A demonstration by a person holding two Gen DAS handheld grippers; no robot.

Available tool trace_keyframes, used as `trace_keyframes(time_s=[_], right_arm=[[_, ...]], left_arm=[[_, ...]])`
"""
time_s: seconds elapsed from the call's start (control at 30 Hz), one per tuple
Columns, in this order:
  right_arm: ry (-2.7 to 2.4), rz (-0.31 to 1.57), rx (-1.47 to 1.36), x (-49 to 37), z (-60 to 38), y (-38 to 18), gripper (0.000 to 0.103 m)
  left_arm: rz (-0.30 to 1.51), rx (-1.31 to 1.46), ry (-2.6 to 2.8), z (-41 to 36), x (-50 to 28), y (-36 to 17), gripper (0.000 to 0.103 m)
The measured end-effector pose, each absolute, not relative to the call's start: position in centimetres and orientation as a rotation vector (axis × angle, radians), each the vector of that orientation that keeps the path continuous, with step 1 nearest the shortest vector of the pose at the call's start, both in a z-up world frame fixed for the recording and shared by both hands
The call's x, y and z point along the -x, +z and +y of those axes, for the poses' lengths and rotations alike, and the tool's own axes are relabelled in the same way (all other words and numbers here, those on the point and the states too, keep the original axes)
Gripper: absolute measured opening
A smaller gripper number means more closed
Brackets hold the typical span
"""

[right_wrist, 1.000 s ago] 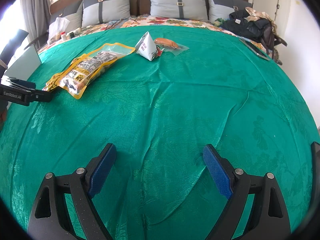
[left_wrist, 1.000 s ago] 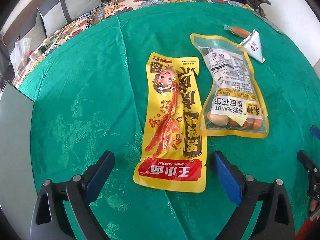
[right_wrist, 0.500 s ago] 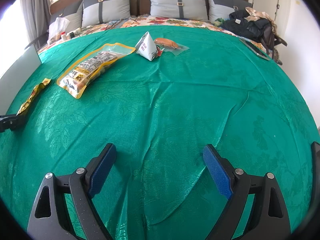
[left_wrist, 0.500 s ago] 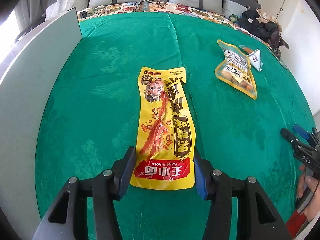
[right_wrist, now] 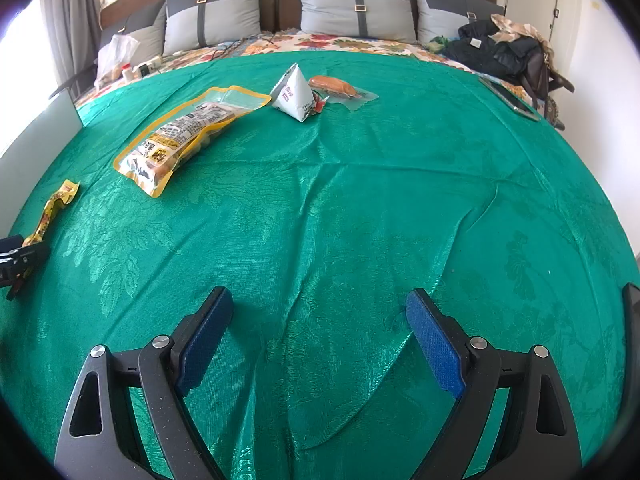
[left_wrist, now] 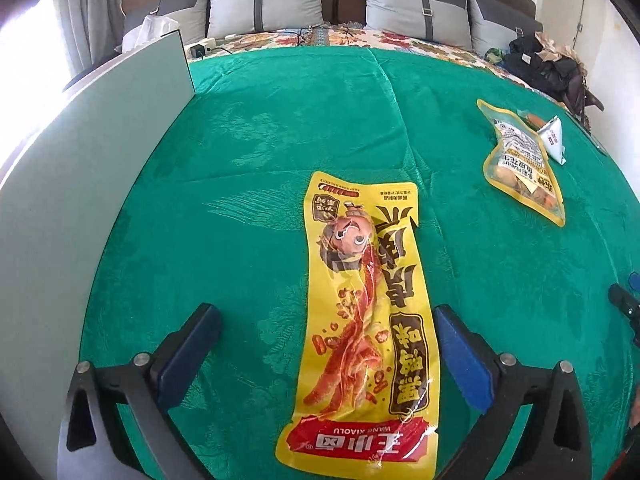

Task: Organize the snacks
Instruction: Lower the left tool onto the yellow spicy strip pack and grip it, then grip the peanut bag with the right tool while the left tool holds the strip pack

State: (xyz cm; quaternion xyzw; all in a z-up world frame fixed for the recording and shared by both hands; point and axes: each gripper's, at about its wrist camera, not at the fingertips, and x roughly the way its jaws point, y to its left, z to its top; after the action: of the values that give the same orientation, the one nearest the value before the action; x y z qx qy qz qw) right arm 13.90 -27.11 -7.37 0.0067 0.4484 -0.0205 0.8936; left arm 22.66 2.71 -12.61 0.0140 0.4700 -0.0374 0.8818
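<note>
Green damask cloth (right_wrist: 340,208) covers the bed, creased down the middle. Left claw (left_wrist: 324,344) stands wide, jaws having just been opening; long yellow pack (left_wrist: 368,320) lies flat on the cloth between the pads, its right edge just beside the right pad (left_wrist: 460,356), well clear of the left pad (left_wrist: 188,348). Neither pad presses on it. Pack runs lengthwise away from the claw, red band at the near end, cartoon face toward the far end.

Grey board (left_wrist: 80,184) stands upright along the left edge of the cloth.

Peanut bag (right_wrist: 188,132), yellow-rimmed with a clear window, lies farther off to the right of the yellow pack. White pyramid pack (right_wrist: 294,94) sits just beyond it, touching or nearly touching a sausage (right_wrist: 332,85) in clear wrap behind it; cannot tell which from here.

Right claw (right_wrist: 320,336) hangs wide over bare cloth, nothing between its pads, well apart from all the snacks. From its view the yellow pack shows edge-on at far left, with the left claw's tip beside it.

Grey pillows (right_wrist: 356,8) line the headboard; dark clothes heap (right_wrist: 500,52) at far right corner
</note>
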Motion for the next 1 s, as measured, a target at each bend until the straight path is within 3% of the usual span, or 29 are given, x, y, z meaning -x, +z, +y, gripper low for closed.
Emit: trace_keyframes(time_s=[0.73,1.0], right_arm=[[-0.011,0.99,-0.02,-14.7,-26.9,-7.2,0.093],[0.078,1.014,-0.371,-23.5,-23.9,-3.4,0.092]], left_arm=[[0.953,-0.034,-0.085,3.1,-22.6,-12.9,0.103],[0.953,-0.033,-0.085,3.0,-22.6,-12.9,0.103]])
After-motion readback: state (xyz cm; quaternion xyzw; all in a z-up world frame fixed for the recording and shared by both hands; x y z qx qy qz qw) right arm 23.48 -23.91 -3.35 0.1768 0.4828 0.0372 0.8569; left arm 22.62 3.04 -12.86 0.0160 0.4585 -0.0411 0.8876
